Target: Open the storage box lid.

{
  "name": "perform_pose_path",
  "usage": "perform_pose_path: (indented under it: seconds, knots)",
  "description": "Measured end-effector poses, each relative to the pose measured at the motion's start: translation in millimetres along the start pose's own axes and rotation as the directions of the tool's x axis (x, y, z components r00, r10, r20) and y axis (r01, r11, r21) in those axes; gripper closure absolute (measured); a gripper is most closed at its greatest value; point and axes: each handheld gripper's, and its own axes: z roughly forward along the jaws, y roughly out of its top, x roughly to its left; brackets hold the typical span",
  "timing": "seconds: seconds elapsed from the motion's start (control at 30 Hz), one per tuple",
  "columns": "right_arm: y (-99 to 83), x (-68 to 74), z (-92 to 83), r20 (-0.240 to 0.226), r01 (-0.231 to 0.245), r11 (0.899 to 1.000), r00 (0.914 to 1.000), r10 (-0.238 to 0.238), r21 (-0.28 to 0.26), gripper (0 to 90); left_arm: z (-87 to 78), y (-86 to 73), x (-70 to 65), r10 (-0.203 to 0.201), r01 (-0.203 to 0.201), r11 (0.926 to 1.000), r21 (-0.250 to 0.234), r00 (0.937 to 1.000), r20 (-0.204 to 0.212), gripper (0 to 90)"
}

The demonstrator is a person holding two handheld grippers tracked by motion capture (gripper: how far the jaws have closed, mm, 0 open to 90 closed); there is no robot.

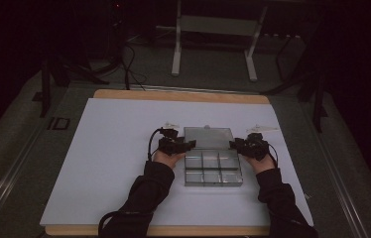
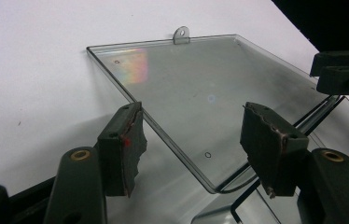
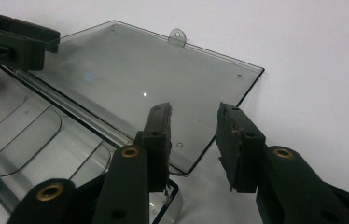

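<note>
1. Lying open near the middle of the white table (image 1: 114, 148): a clear plastic compartment box (image 1: 213, 168), its lid (image 1: 208, 137) folded back flat toward the far side, small hanging tab (image 2: 180, 34) at the lid's far edge.
2. Flanking the box at the hinge line: left gripper (image 1: 176, 145) just beside the lid's left edge, right gripper (image 1: 248, 145) just beside its right edge.
3. Standing wide apart in the left gripper view: both jaws, the lid's near-left corner lying between them, clamping nothing.
4. Standing apart with a narrower gap in the right gripper view: both jaws, straddling the lid's near-right corner, not visibly touching it.
5. Showing beyond the lid in each gripper view: the opposite gripper.
</note>
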Motion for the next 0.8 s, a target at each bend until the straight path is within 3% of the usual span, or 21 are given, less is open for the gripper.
perform_pose_path:
  seconds: [0.17, 0.33, 0.43, 0.53, 0.63, 0.7, 0.8]
  knots:
    - [3.0, 0.1, 0.0, 0.001, 0.015, 1.0, 0.9999, -0.015, 0.012, 58.1, -3.4, 3.0, -1.7, 0.051, -0.051, 0.9987, 0.0, 0.9986, 0.01, 40.7]
    - [7.3, -0.6, -3.0, -0.009, 0.022, 1.0, 0.9997, -0.021, 0.011, 55.1, -11.9, 9.3, -7.3, 0.119, -0.119, 0.9928, -0.013, 0.9926, 0.022, 37.6]
    - [10.3, 0.7, -5.5, -0.011, 0.037, 0.999, 0.9993, -0.037, 0.016, 51.7, -16.3, 12.3, -9.6, 0.14, -0.139, 0.9902, -0.012, 0.9894, 0.041, 33.4]
    - [13.7, 2.4, -8.7, -0.018, 0.048, 0.999, 0.9987, -0.048, 0.018, 46.3, -20.6, 14.5, -14.3, 0.172, -0.172, 0.9851, -0.007, 0.9827, 0.069, 26.9]
    - [16.5, 4.1, -11.9, -0.027, 0.059, 0.998, 0.9979, -0.059, 0.013, 37.7, -24.1, 15.5, -18.2, 0.2, -0.201, 0.9795, 0.0, 0.9744, 0.102, 14.8]
    - [18.1, 4.8, -14.1, -0.032, 0.054, 0.999, 0.998, -0.054, 0.002, 31.9, -26.0, 15.1, -20.2, 0.211, -0.213, 0.9771, -0.004, 0.9691, 0.127, 13.2]
    - [19.6, 7.0, -16.8, -0.051, 0.07, 0.998, 0.9962, -0.07, 0.003, 22.7, -27.8, 14.5, -24.7, 0.243, -0.244, 0.9697, 0.0, 0.9627, 0.12, 7.5]
